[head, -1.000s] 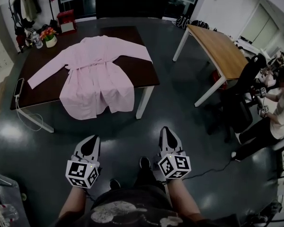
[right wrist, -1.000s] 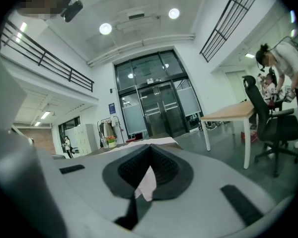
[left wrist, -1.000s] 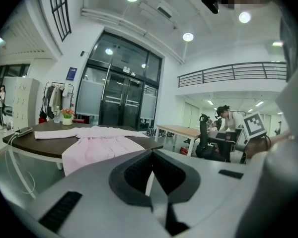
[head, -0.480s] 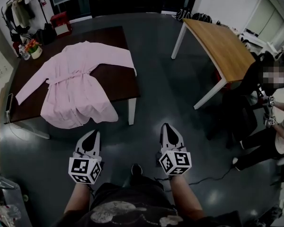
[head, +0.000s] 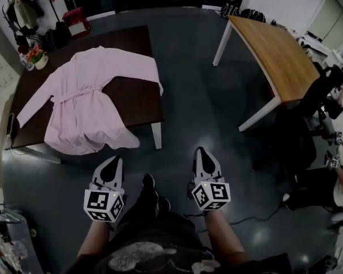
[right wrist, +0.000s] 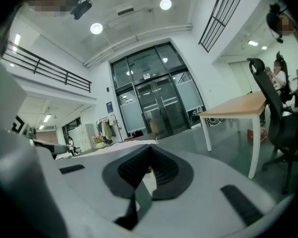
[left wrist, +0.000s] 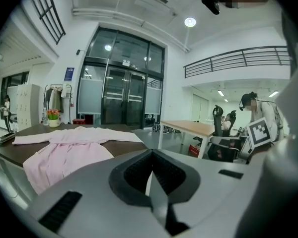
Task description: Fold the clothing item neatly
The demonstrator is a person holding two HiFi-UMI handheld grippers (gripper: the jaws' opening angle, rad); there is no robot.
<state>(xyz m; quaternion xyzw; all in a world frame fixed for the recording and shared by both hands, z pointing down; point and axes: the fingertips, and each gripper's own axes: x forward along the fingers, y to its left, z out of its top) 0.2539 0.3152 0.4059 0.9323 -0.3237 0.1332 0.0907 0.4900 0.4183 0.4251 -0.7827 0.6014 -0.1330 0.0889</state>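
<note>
A pink robe (head: 88,96) lies spread on the dark table (head: 134,104), sleeves out to both sides, its hem hanging over the near edge. The left gripper view shows the same robe (left wrist: 64,150) ahead and to the left. My left gripper (head: 110,164) is shut and holds nothing; it hangs over the floor, short of the table. My right gripper (head: 203,157) is shut and empty too, over the floor to the right of the table's near leg. Both point forward, roughly level.
A light wooden table (head: 271,59) stands to the right. A seated person (head: 340,170) and a black office chair (head: 308,119) are at the far right. A flower pot (head: 37,56) and a red box (head: 77,23) sit beyond the dark table; a clothes rack (head: 20,10) stands at the back left.
The table and the robe have shifted left in the head view as I walk across the floor. Both grippers stay shut in front of me.
</note>
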